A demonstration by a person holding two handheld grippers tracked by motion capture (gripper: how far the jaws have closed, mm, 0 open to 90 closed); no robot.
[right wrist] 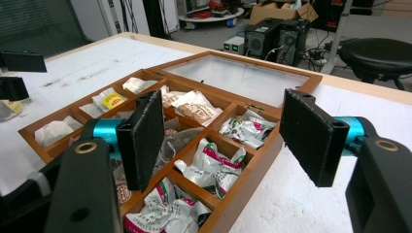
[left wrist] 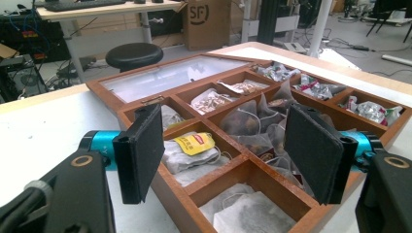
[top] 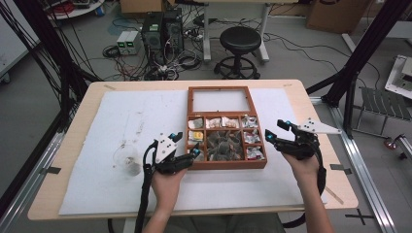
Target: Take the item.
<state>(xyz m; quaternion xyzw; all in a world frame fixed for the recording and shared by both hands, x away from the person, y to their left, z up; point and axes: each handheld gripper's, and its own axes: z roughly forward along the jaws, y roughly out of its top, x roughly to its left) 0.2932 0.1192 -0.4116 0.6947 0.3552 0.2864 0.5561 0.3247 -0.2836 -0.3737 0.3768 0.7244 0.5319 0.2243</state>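
the table (top: 73,189) with its white cover (top: 121,194) was the biggest thing i had in front of me, and on it sat the wooden compartment box (top: 226,165) with its glass lid (top: 221,101) laid open flat beyond the trays. my left gripper (top: 186,145) hung over the box's near left corner, fingers spread wide with nothing between them; in the left gripper view one pad (left wrist: 145,148) stood over the box's outer wall and the other pad (left wrist: 313,150) over the middle compartment, so the corner compartments lay in the gap. just ahead of those fingers lay a tea bag with a yellow tag (left wrist: 194,145), and below them, in the nearest compartment, a plain white tea bag (left wrist: 252,216). my right gripper (top: 275,131) sat just off the box's right edge, fingers parted and empty; in the right gripper view the foil sachets (right wrist: 214,165) of the right-hand column lay between and below the pads, untouched. left of my left gripper, apart from it, a small clear glass cup (top: 127,159) stood on the cover.
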